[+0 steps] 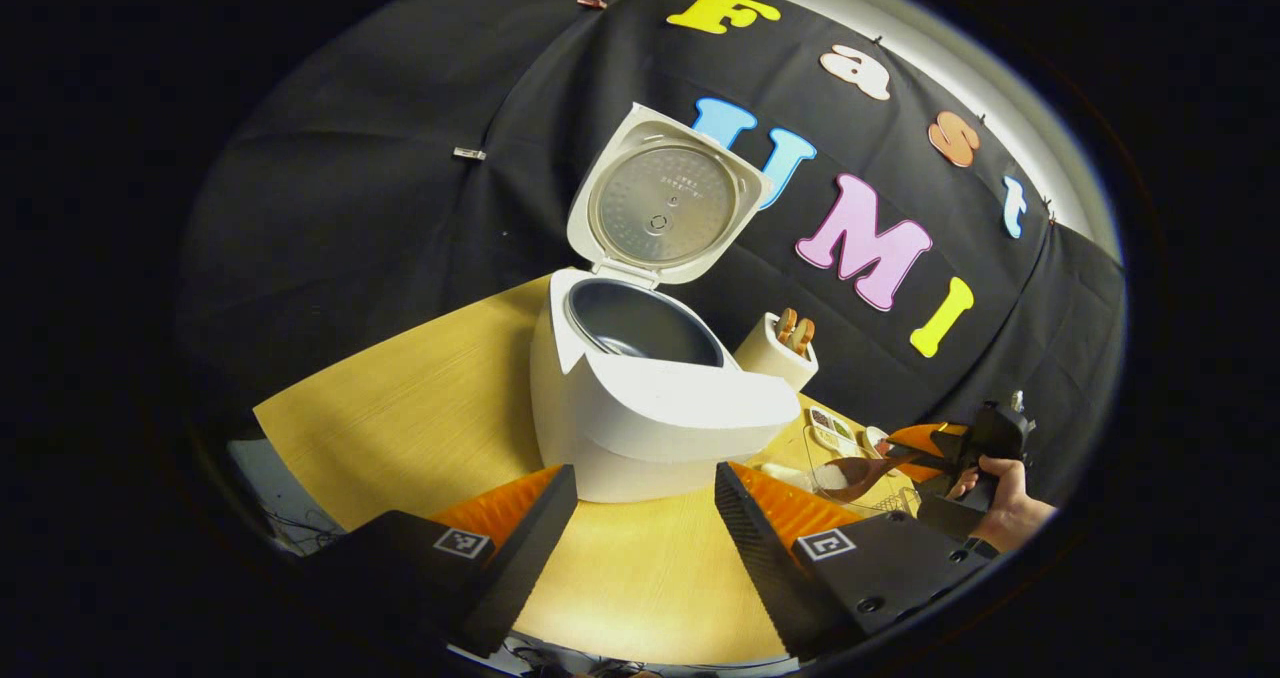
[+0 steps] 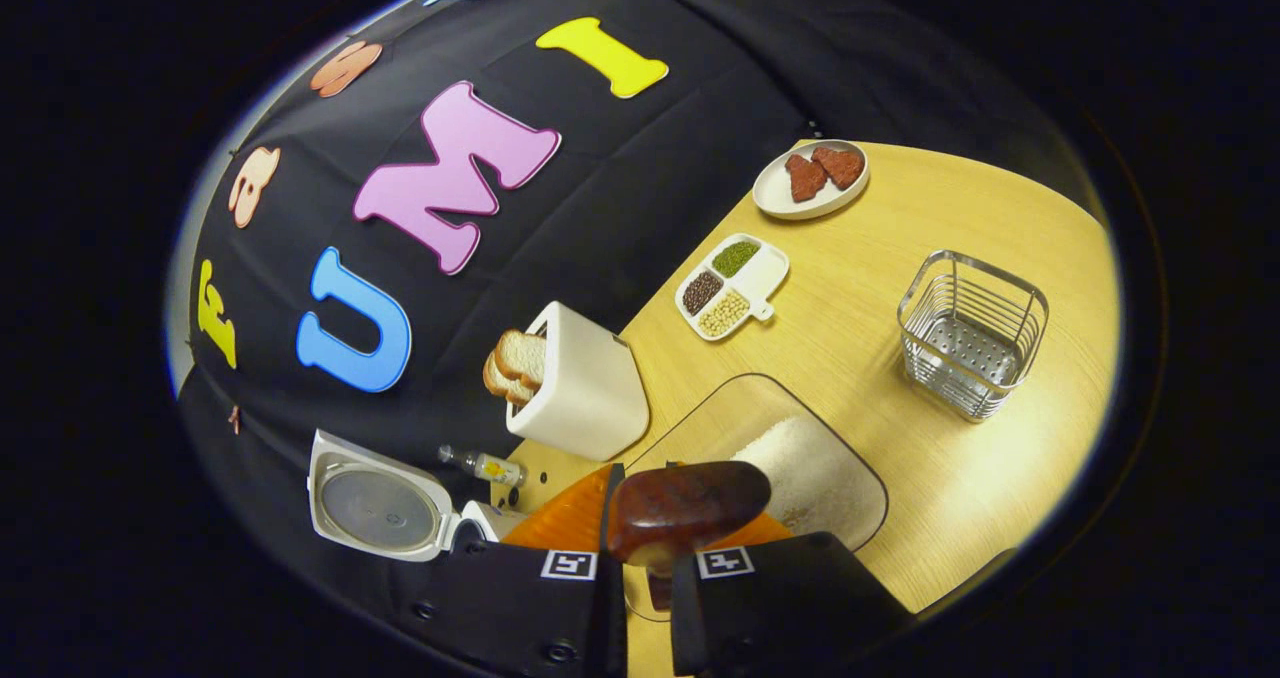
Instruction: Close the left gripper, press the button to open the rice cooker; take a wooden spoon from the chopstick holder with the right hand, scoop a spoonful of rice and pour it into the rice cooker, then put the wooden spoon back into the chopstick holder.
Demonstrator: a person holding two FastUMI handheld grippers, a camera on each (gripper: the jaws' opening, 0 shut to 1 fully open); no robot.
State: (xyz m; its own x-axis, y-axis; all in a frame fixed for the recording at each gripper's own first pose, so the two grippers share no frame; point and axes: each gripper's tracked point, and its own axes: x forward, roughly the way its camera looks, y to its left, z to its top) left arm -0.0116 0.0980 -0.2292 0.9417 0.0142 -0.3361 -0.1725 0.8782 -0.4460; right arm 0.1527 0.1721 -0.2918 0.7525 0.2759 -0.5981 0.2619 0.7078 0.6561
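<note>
Right gripper [image 2: 640,568] pinches our wooden spoon [image 2: 688,506] over the rice tray [image 2: 800,458]; left gripper [image 1: 645,518] spread before the open rice cooker [image 1: 650,398]; no legible labels.

Cooker [image 1: 640,398] open, your left tongs [image 1: 645,518] spread before it.
Its lid [image 1: 665,198] stands upright over the dark pot [image 1: 645,323] on the tabletop [image 1: 420,408]. Right of it sits the holder [image 1: 775,353]; farther right your hand [image 1: 1005,503] holds the other tongs [image 1: 925,448], gripping a spoon [image 1: 860,473] above a clear bowl [image 1: 880,493].
</note>
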